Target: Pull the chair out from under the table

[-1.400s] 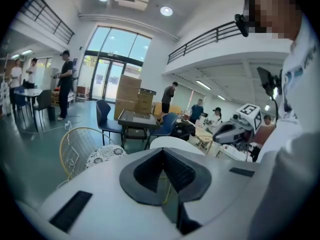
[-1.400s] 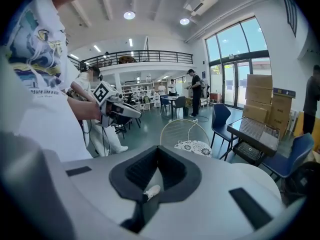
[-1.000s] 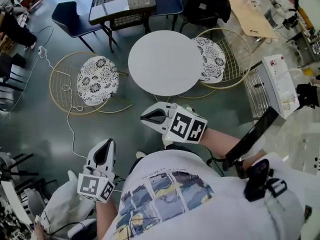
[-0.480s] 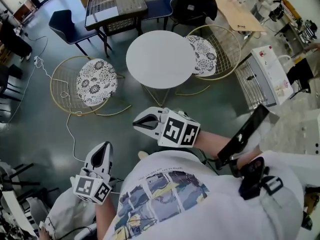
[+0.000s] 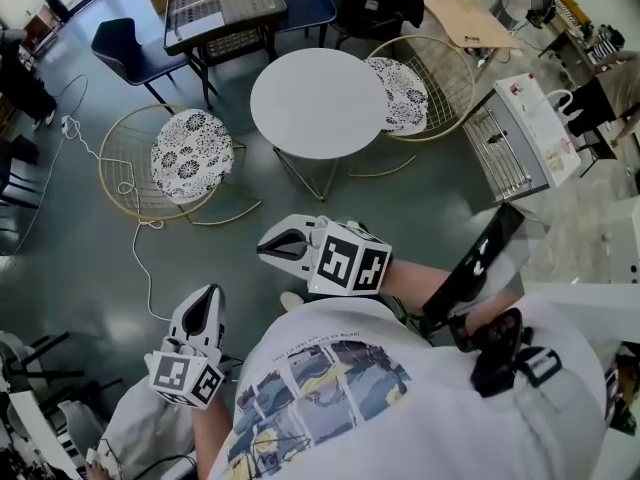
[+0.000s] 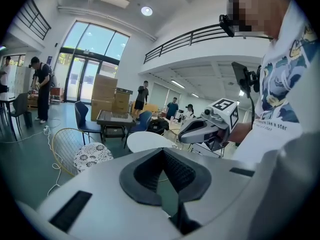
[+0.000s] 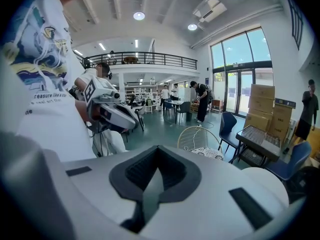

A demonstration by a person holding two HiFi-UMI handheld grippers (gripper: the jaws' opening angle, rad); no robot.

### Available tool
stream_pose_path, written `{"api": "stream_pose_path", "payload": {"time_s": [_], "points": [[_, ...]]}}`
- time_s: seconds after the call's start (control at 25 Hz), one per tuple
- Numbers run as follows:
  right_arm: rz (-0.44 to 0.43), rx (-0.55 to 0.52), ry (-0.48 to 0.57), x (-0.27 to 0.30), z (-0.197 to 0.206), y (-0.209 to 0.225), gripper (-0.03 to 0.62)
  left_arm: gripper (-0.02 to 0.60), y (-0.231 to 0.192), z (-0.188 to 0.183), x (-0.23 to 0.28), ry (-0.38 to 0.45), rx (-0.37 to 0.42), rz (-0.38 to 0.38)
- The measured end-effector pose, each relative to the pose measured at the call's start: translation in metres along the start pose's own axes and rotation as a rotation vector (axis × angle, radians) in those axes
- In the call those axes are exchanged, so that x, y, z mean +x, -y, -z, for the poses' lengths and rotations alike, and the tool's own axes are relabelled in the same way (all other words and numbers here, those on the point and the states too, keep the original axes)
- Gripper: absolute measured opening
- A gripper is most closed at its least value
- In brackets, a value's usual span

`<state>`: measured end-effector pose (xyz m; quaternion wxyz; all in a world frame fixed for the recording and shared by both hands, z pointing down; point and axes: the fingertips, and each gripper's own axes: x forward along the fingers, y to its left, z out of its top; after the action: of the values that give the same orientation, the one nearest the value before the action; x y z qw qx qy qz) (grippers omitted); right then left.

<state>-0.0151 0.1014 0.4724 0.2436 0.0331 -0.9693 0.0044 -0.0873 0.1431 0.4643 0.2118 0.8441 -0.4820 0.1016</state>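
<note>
**Left gripper (image 5: 206, 306) and right gripper (image 5: 270, 247) both shut and empty, chair not yet touched**

Each gripper's own view showed its dark, ribbed pads pressed together with nothing between them. In the head view both grippers were held in front of the person's (image 5: 400, 398) white printed shirt, above the dark green floor (image 5: 90, 258). The right gripper was nearer the round white table (image 5: 318, 103), and the left was lower and off to the left. Neither touched any furniture, and open floor lay between them and the table's thin legs.

The chair (image 5: 452, 88), a gold wire tub, stood at the far right side of the table. Its black-and-white patterned cushion (image 5: 405, 93) lay partly beneath the tabletop's edge. A second chair (image 5: 128, 168) of the same kind, with a matching cushion, stood to the table's left, clear of the top. A white cable (image 5: 140, 258) ran across the floor past its base.

Beyond the round table stood a dark table (image 5: 225, 8) with a mesh top and a blue chair (image 5: 125, 43). The left gripper's view took in the right gripper with its marker cube, the round table and the second chair.
</note>
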Motion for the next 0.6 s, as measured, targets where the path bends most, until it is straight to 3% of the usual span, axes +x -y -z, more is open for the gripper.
{"api": "stream_pose_path", "payload": {"time_s": [0.28,0.6], "points": [[0.026,0.003,-0.018,0.009,0.004,-0.009,0.011,0.009,-0.007,0.014,-0.004,-0.016,0.000,0.027],[0.038,0.028,-0.020,-0.004,0.005,0.021,0.011,0.009,-0.010,-0.006,0.024,-0.037,-0.001,0.049]]}}
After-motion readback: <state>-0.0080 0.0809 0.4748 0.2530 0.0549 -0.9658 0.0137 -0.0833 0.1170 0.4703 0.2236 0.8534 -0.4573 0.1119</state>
